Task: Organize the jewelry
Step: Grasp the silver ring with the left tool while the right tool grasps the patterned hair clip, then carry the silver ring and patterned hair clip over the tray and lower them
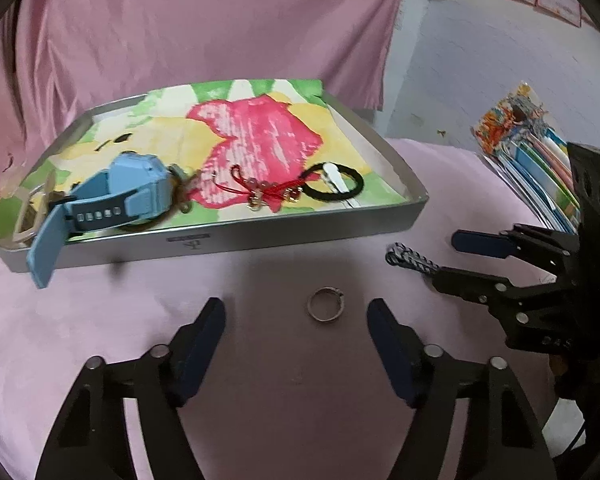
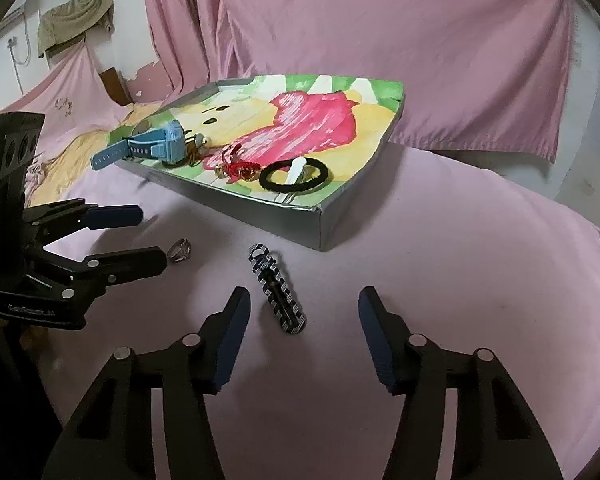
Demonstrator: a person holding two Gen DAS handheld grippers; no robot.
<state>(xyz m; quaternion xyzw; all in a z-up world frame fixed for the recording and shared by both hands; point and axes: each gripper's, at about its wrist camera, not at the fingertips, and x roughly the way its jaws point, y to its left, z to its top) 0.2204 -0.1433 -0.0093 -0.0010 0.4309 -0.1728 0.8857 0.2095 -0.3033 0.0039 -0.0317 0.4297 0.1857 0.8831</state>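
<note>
A silver ring (image 1: 325, 303) lies on the pink cloth between the tips of my open left gripper (image 1: 296, 316); it also shows in the right wrist view (image 2: 180, 250). A black-and-white striped hair clip (image 2: 277, 289) lies between the tips of my open right gripper (image 2: 305, 306); it also shows in the left wrist view (image 1: 412, 261). The grey tray (image 1: 260, 236) with a colourful liner holds a blue watch (image 1: 112, 196), a red cord bracelet (image 1: 260, 192), a black hair tie (image 1: 334, 182) and a white clip (image 1: 336, 176).
The right gripper (image 1: 440, 256) shows at the right of the left wrist view; the left gripper (image 2: 148, 236) shows at the left of the right wrist view. A stack of colourful books (image 1: 536, 160) lies to the right. Pink curtains hang behind the tray (image 2: 300, 224).
</note>
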